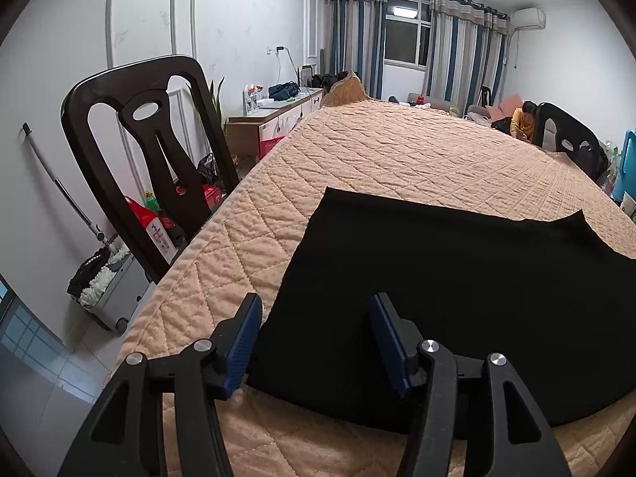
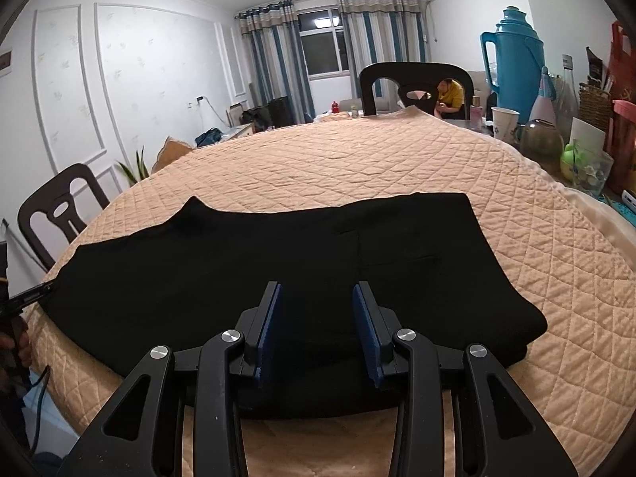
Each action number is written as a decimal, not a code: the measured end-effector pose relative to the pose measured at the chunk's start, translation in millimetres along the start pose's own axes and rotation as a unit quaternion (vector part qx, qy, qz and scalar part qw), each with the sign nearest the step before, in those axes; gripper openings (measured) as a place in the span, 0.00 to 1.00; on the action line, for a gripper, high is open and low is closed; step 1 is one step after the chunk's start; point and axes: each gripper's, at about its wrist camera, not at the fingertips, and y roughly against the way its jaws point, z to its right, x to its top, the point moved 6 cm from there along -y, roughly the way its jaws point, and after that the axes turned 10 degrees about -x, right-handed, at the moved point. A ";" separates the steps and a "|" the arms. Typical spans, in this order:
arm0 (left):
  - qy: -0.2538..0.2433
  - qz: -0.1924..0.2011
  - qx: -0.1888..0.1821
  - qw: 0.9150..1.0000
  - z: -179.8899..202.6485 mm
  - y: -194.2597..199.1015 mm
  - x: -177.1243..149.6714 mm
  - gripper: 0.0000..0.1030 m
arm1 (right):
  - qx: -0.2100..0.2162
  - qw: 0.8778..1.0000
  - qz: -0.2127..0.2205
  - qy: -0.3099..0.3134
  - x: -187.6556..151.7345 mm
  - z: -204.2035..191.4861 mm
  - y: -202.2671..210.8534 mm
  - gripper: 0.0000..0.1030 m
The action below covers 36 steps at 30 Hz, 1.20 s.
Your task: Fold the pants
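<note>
Black pants lie flat, folded lengthwise, on the quilted tan cover of the table. My left gripper is open and empty over the pants' left end near the front edge. In the right wrist view the pants stretch from left to right, with a pocket seam showing toward the right. My right gripper is open and empty just above the pants' near edge at the middle. The left gripper's tip shows at the far left of that view.
A dark chair stands at the table's left side and another at the far side. A blue thermos, cups, a jar and baskets crowd the table's right edge. A person in yellow sits beyond the table.
</note>
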 end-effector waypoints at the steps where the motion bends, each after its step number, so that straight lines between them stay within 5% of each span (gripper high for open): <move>1: -0.003 0.001 0.002 1.000 1.0 -0.3 -0.1 0.58 | 0.000 1.000 0.000 -0.001 -0.1 -0.2 -0.2 0.37; 3: -0.013 0.003 0.009 1.000 3.4 -0.3 0.1 0.58 | 0.002 1.000 -0.001 -0.004 -0.4 -0.3 -0.5 0.37; 6: -0.024 0.002 -0.002 1.000 8.9 -0.2 -0.6 0.39 | 0.005 1.000 -0.001 -0.005 -1.0 -2.5 -0.3 0.37; 12: -0.036 0.000 -0.018 0.999 18.3 0.1 0.3 0.18 | 0.017 1.000 0.003 -0.001 0.3 -10.6 0.1 0.37; 18: 0.008 -0.012 -0.083 0.996 8.9 1.4 7.1 0.09 | 0.030 1.000 0.007 0.003 1.2 -18.2 0.5 0.37; 22: 0.058 -0.016 -0.152 0.987 6.4 6.7 18.1 0.09 | 0.041 0.999 0.009 0.005 1.2 -25.0 1.6 0.37; 26: 0.041 0.007 -0.179 0.983 28.6 20.0 33.8 0.09 | 0.050 0.999 0.011 0.008 1.4 -31.1 2.7 0.37; 29: 0.030 0.014 -0.152 0.988 25.3 19.3 37.6 0.10 | 0.057 0.998 0.013 0.010 0.9 -33.1 2.6 0.37; 33: 0.000 0.008 -0.055 0.998 -1.3 8.0 26.9 0.12 | 0.060 0.998 0.009 0.007 -1.3 -31.1 -0.5 0.37; 35: -0.002 -0.005 -0.052 0.999 -8.3 1.8 20.7 0.20 | 0.059 0.998 0.004 0.003 -3.1 -30.1 -2.4 0.37; 36: 0.000 -0.016 -0.059 0.998 -11.1 -3.0 17.5 0.37 | 0.059 0.998 0.003 0.002 -3.8 -30.0 -2.8 0.37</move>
